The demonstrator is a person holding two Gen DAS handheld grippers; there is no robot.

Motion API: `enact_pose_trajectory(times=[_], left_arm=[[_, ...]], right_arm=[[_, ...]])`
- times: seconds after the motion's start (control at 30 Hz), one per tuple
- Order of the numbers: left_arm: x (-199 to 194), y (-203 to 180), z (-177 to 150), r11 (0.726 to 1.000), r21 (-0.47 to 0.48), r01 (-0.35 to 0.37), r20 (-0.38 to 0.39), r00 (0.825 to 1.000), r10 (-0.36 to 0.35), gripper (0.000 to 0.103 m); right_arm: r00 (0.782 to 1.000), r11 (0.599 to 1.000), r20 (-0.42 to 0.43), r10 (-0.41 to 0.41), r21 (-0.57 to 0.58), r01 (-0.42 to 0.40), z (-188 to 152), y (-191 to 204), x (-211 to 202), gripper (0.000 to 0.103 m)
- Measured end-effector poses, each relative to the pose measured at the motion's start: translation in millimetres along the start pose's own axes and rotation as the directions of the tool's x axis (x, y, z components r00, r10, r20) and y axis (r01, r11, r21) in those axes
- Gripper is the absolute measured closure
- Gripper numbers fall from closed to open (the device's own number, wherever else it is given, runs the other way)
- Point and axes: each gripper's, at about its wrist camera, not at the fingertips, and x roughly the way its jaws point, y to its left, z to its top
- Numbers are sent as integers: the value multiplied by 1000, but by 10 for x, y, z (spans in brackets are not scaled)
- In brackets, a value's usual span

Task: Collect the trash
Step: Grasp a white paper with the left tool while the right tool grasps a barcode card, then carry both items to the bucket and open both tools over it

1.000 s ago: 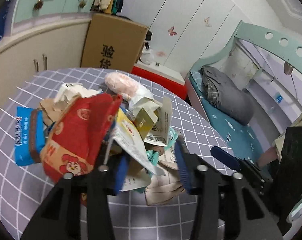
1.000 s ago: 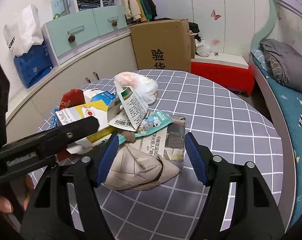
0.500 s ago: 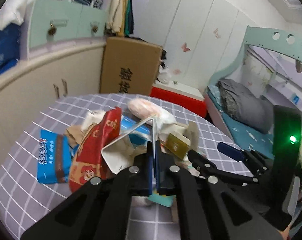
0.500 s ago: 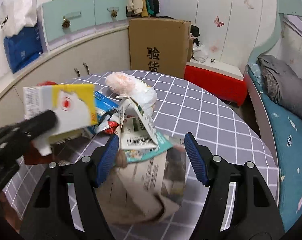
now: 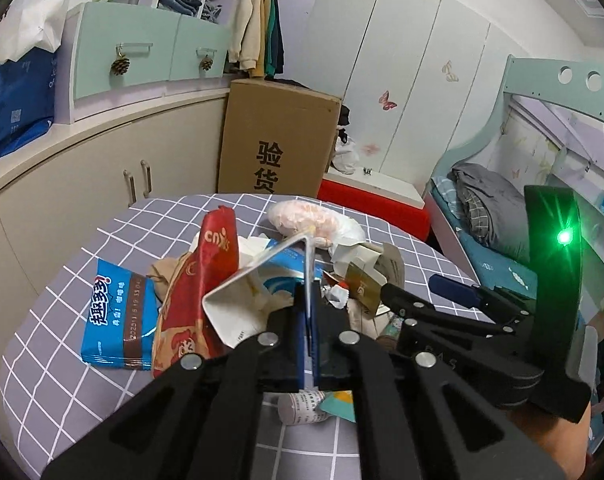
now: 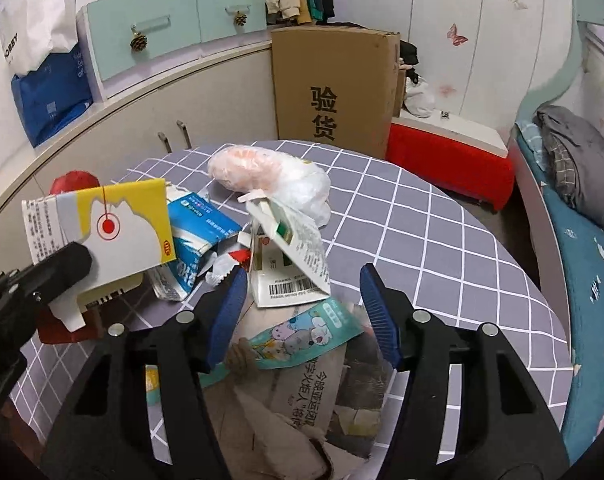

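L gripper (image 5: pixel 307 332): I've got jaws pinched on the flattened yellow-white carton (image 6: pixel 102 236), held up at left above the trash pile | R gripper (image 6: pixel 302 312): jaws spread, just been narrowing, over teal cartoon wrapper (image 6: pixel 302 336) and newspaper (image 6: pixel 302 396), pads not pressing | rest of trash mid grey checked tablecloth (image 6: pixel 442 240), blue cookie pack (image 5: pixel 114 320) far left

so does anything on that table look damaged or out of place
Yes. The table holds a loose heap of litter: a blue carton torn open, crumpled newspaper, and flattened wrappers overlapping at odd angles. The left gripper holds a flattened yellow-and-white carton clear of the pile.
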Motion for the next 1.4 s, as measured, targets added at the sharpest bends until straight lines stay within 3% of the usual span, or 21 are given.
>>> enact_pose_trajectory(times=[0.07, 0.17, 0.23, 0.4, 0.5, 0.77, 0.97, 1.13, 1.27, 1.4], left_arm=[[13, -15, 3, 1000, 3, -3, -2, 1000, 3, 100], [39, -30, 0, 1000, 5, -13, -7, 1000, 13, 100], [76, -26, 3, 1000, 1, -18, -18, 1000, 18, 100], [99, -38, -8, 999, 4, -32, -26, 999, 32, 100], [75, -47, -10, 1000, -6, -25, -21, 999, 25, 100], [-147, -321, -89, 1000, 20, 16, 1, 1000, -16, 100], [-524, -882, -246, 989, 86, 121, 24, 992, -124, 100], [-777, -1668, -523, 952, 187, 243, 0, 969, -248, 100], [-847, -2384, -890, 891, 281, 356, -84, 934, -347, 100], [-799, -3001, -1323, 822, 348, 451, -202, 892, -404, 100]], right_arm=[[1000, 1000, -3, 20, 0, -20, 29, 9, 29, 33], [999, 999, -32, 37, 6, -37, 100, 51, 166, 33], [997, 998, -67, 45, 40, -42, 132, 49, 281, 63], [999, 998, -34, 43, 51, -41, 119, 53, 208, 65], [998, 997, 41, 52, 61, -54, 97, -18, -107, 66], [984, 984, 144, 105, 128, -124, -173, -289, -851, 66], [967, 966, 236, 92, 214, -144, -674, -711, -1489, 66], [954, 932, 299, -4, 347, -104, -1261, -1300, -2007, 66], [946, 890, 306, -111, 454, -42, -1841, -1778, -2381, 66], [936, 828, 228, -269, 552, 103, -2493, -2160, -2598, 65]])
